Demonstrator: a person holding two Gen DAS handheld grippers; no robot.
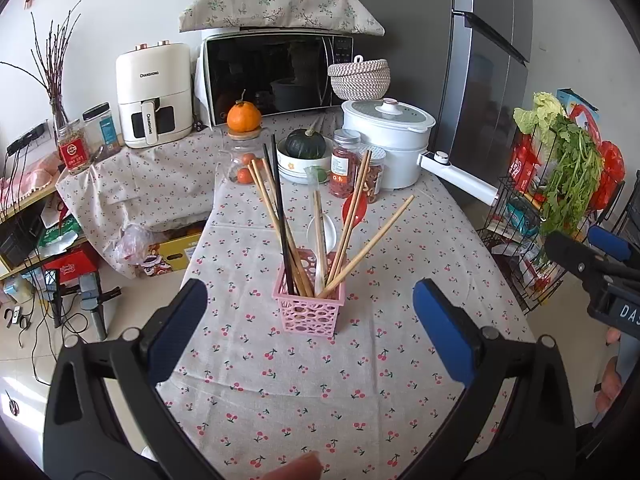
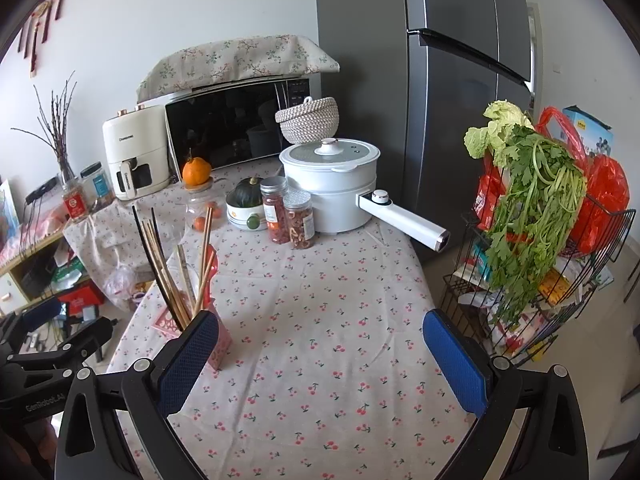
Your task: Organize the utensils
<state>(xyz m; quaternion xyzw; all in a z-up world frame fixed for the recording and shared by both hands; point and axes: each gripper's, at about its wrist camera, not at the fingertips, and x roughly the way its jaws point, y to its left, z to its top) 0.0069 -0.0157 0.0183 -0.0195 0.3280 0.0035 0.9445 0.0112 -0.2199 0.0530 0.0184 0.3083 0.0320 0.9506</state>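
Both sets of jaws stand spread wide with nothing between the pads: the left gripper (image 1: 310, 320) hovers over the cherry-print tablecloth (image 1: 360, 380) just short of the pink perforated utensil basket (image 1: 310, 306), and the right gripper (image 2: 320, 360) hangs over bare cloth with the same basket just outside its left finger, which partly hides it. The basket stands upright on the table and holds wooden chopsticks (image 1: 276, 220) fanned outward, black chopsticks (image 1: 280, 216), a white spoon (image 1: 322, 236) and a red spoon (image 1: 354, 208). Nothing lies between either gripper and the basket. Further back on the table are two clear jars of dried food (image 1: 344, 164) standing side by side, a white bowl holding a dark green squash (image 1: 306, 146), a glass jar with a tangerine (image 1: 243, 118) on its lid, and a white electric pot (image 1: 386, 140) whose handle juts toward the right table edge. Behind these are a microwave (image 1: 276, 76) under a floral cover, a woven basket (image 1: 360, 78) and a white air fryer (image 1: 154, 96) marked "CHANGHONG" on body and handle. A grey refrigerator (image 2: 440, 100) stands to the right; beside the table a black wire rack (image 2: 540, 288) carries leafy greens and red bags. The right gripper's body reads "DAS" at the frame edge in the left view; the left gripper's reads "GenRobot.AI" in the right view.
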